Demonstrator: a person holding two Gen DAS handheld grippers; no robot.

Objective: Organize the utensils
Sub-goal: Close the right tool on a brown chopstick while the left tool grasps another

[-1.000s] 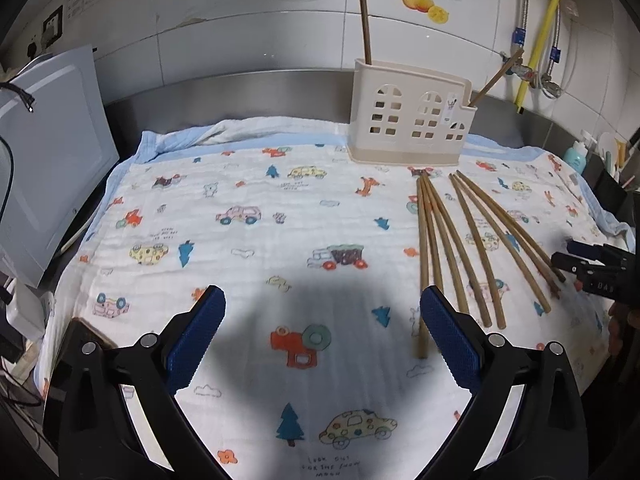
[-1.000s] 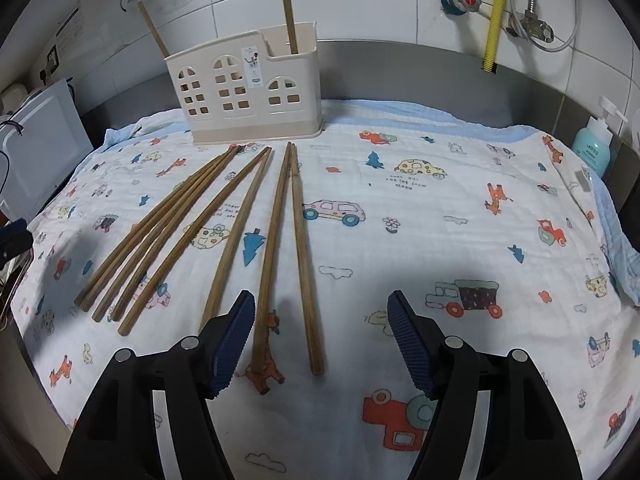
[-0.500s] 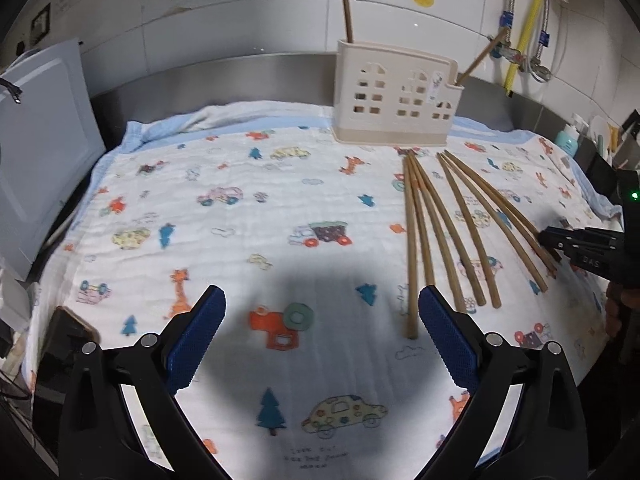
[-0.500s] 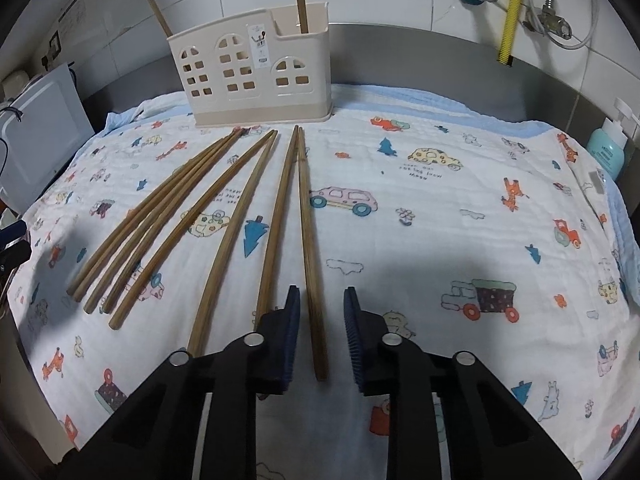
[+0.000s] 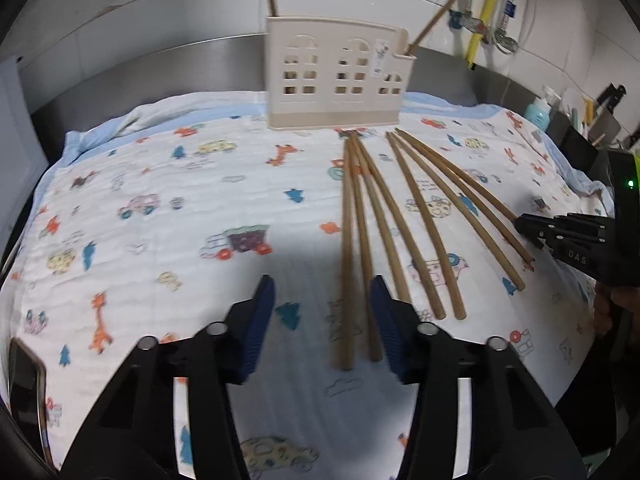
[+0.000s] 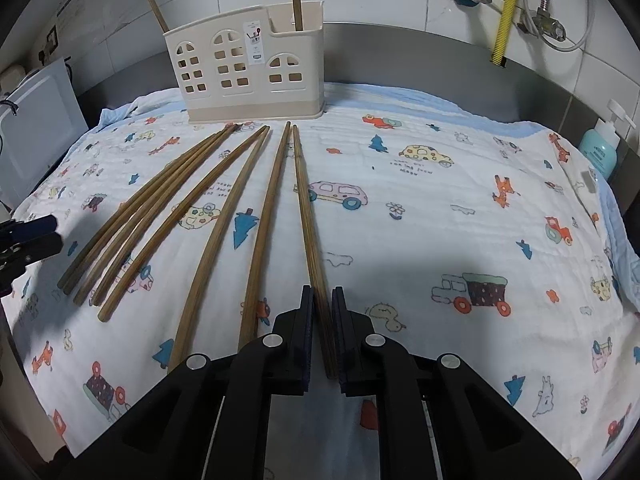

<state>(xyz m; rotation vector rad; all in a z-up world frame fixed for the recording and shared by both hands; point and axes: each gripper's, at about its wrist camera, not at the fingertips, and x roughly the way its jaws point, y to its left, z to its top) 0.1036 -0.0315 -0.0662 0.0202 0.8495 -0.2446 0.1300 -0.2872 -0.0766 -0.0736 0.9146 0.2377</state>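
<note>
While the left tongs [image 5: 322,322] are being closed around the near ends of two chopsticks [image 5: 356,264], not yet pressed, the rightmost chopstick [image 6: 308,216] is being gripped by the right tongs [image 6: 322,316]. Loose chopsticks are being left fanned across the printed cloth [image 6: 440,216], before the cream holder [image 6: 250,62].

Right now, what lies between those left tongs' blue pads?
In the left wrist view, the near ends of two chopsticks lie on the printed cloth between the closing left tongs.
</note>
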